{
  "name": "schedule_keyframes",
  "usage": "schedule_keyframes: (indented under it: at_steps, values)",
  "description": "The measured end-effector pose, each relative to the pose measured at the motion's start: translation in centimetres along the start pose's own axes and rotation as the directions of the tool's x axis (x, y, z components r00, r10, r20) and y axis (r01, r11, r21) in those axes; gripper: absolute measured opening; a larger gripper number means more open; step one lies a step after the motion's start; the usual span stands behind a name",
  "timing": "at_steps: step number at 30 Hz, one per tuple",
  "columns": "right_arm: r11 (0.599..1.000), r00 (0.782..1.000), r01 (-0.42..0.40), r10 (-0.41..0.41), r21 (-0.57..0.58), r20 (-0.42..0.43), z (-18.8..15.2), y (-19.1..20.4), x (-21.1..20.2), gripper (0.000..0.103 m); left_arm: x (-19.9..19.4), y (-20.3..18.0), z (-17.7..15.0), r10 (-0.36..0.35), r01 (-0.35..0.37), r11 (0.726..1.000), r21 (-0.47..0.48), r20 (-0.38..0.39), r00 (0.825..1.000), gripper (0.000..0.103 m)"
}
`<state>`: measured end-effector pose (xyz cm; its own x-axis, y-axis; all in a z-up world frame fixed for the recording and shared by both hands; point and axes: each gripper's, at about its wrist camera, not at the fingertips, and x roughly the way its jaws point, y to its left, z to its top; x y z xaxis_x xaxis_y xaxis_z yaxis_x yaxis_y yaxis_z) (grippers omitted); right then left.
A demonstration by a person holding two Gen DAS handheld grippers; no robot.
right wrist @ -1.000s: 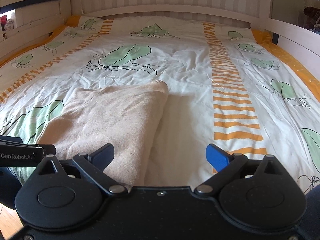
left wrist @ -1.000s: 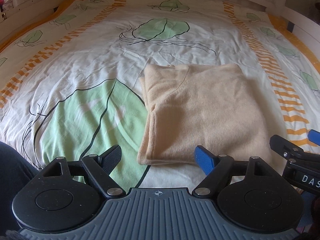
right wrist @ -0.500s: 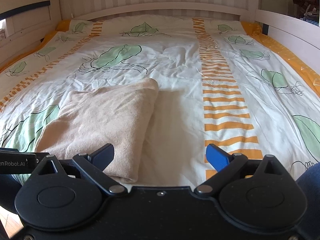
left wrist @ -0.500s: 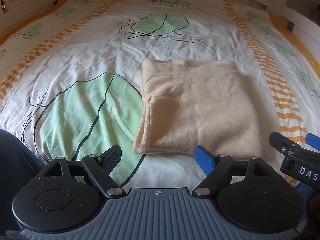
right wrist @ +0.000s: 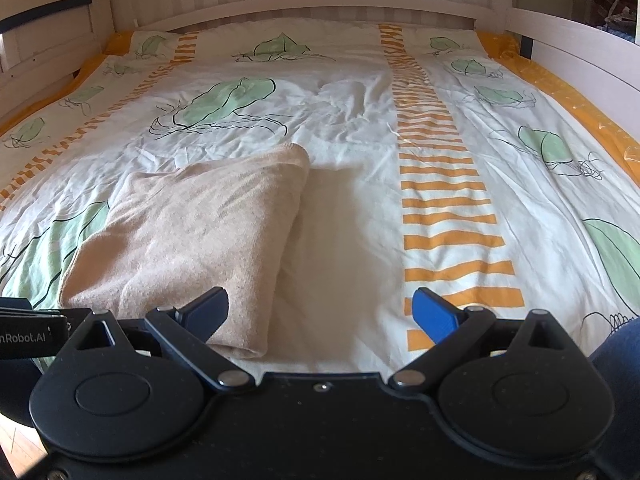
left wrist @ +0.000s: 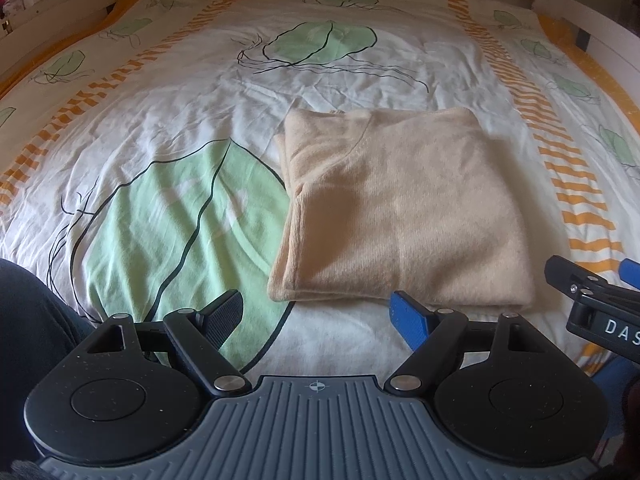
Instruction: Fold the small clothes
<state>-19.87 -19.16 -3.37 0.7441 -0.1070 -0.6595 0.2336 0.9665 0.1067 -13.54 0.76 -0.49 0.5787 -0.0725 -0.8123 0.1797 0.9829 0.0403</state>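
Lying folded into 1 flat rectangle, 1 beige sweater (left wrist: pixel 404 216) is seen on the leaf-print duvet (left wrist: pixel 160 120). 2 grippers are held near its front edge: left gripper (left wrist: pixel 316 312) and right gripper (right wrist: pixel 320 308), both spread wide, nothing gripped.

Folded beige sweater (left wrist: pixel 404 216) on leaf-print duvet (left wrist: pixel 168 128), beyond spread left tool (left wrist: pixel 320 312)
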Motion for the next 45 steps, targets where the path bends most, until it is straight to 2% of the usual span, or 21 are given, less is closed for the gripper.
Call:
schedule_keyframes:
  at_steps: [16, 45]
  values:
    - [0.998, 0.996, 0.063, -0.063, -0.007, -0.058, 0.0, 0.0, 0.9, 0.098, 0.9, -0.3, -0.5, 0.033, -0.032, 0.999, 0.038, -0.024, 0.999, 0.08]
    - [0.998, 0.997, 0.055, -0.055, 0.003, -0.061, 0.1, -0.1, 0.9, 0.098, 1.0, -0.5, -0.6, 0.04, -0.038, 0.998, 0.05, -0.031, 0.999, 0.08]
